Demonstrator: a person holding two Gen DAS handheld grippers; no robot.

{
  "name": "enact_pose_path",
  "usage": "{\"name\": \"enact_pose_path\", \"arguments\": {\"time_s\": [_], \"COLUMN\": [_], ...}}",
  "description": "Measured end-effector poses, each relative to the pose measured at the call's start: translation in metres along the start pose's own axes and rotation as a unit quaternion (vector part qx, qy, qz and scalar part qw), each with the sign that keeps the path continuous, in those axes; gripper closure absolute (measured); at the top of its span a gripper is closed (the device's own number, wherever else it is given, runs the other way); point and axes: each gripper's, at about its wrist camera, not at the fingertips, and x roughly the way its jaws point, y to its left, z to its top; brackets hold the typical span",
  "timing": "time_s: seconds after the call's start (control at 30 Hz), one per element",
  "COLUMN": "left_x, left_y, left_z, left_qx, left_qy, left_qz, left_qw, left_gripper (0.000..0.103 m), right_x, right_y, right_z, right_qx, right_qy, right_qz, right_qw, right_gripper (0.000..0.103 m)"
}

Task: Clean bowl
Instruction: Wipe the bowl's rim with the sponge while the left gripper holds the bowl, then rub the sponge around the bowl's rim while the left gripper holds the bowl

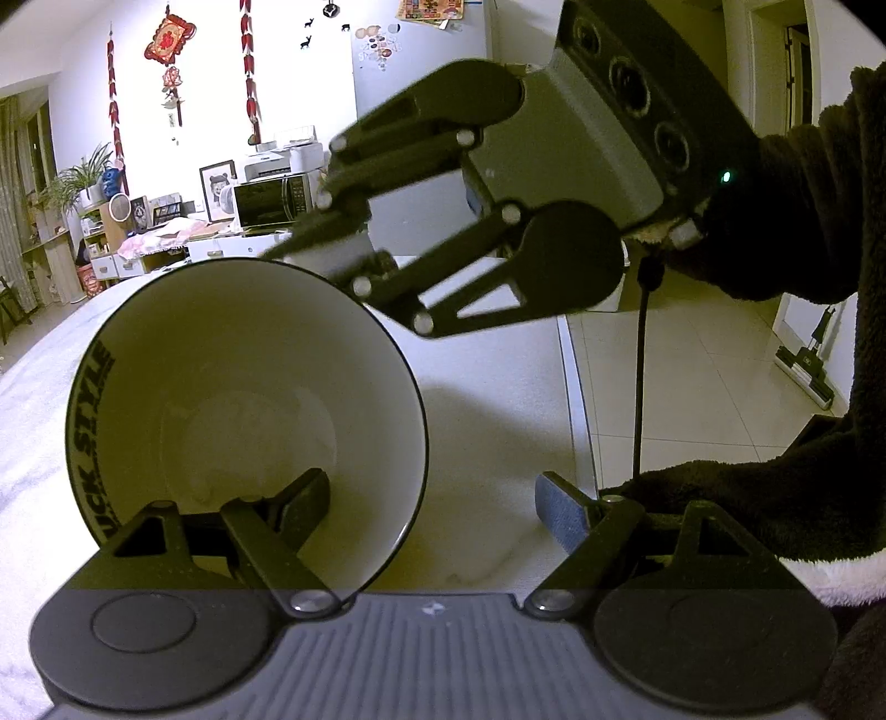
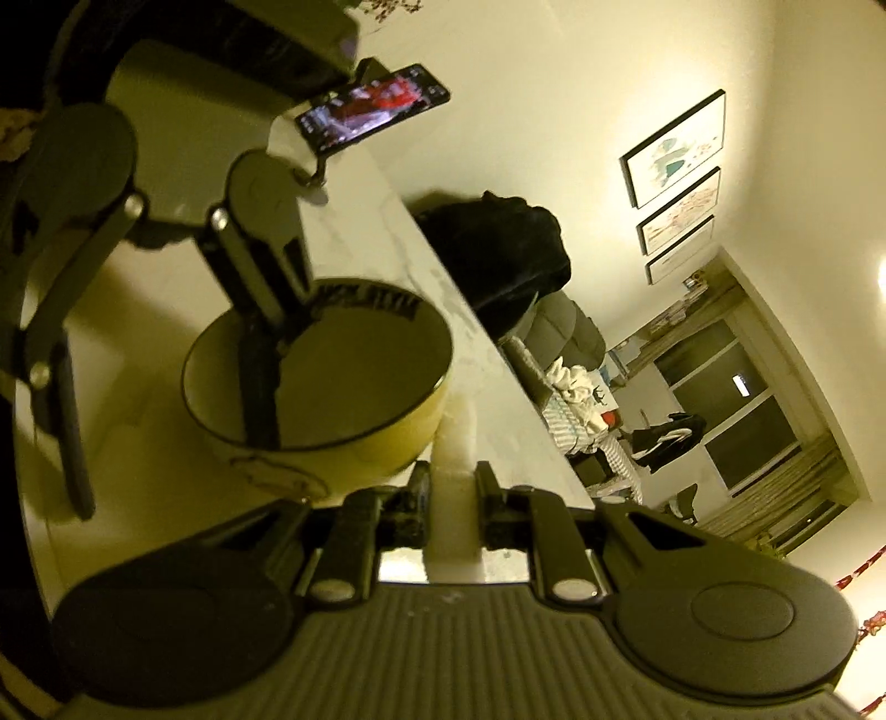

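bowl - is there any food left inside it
No, the bowl shows a bare white interior in the left wrist view.

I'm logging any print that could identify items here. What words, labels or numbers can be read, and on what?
"UCK STYLE": black band inside the rim of the bowl; the first letters are hidden behind the left gripper.
The same band in the right wrist view: too blurred to read.
Phone screen: nothing legible.
Red wall ornament: its character is too small to read.

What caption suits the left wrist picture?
Open left gripper straddles the rim of a white black-rimmed bowl while the right gripper approaches from above.
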Motion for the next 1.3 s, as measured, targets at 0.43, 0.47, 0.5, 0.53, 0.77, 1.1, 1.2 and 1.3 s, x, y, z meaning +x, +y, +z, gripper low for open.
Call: {"name": "enact_pose_path", "arguments": {"time_s": [0.43,0.47,0.5,0.53,0.77,1.1,1.2,1.3], "left_x": [0.004,0.004,0.004,0.003,0.004,0.006,0.006,0.006], "left_y": [0.001,0.001,0.001,0.002,0.002,0.003,0.003,0.002], "left_z": [0.001,0.001,0.001,0.001,0.002,0.002,0.002,0.002], "left_qx": [0.0,0.0,0.0,0.0,0.0,0.0,0.0,0.0], "left_qy": [0.0,0.0,0.0,0.0,0.0,0.0,0.0,0.0], "left_qz": [0.0,0.0,0.0,0.0,0.0,-0.001,-0.001,-0.001], "left_qw": [1.0,1.0,1.0,1.0,1.0,1.0,1.0,1.0], "left_gripper": [0.021,0.021,0.021,0.021,0.021,0.02,0.02,0.02], "right_x": [0.003,0.003,0.004,0.005,0.014,0.021,0.026,0.031], "right_y": [-0.004,-0.01,-0.015,-0.017,-0.014,-0.008,-0.004,-0.001], "right_z": [-0.002,-0.001,-0.001,-0.002,-0.016,-0.022,-0.021,-0.02], "right_qx": [0.022,0.042,0.063,0.076,0.109,0.124,0.116,0.104], "right_qy": [0.006,0.004,0.005,0.009,0.045,0.06,0.062,0.064], "right_qz": [0.012,0.017,0.024,0.031,0.046,0.056,0.061,0.051], "right_qw": [1.0,0.999,0.998,0.997,0.992,0.989,0.989,0.991], "right_gripper": [0.086,0.086,0.086,0.086,0.086,0.084,0.082,0.086]}}
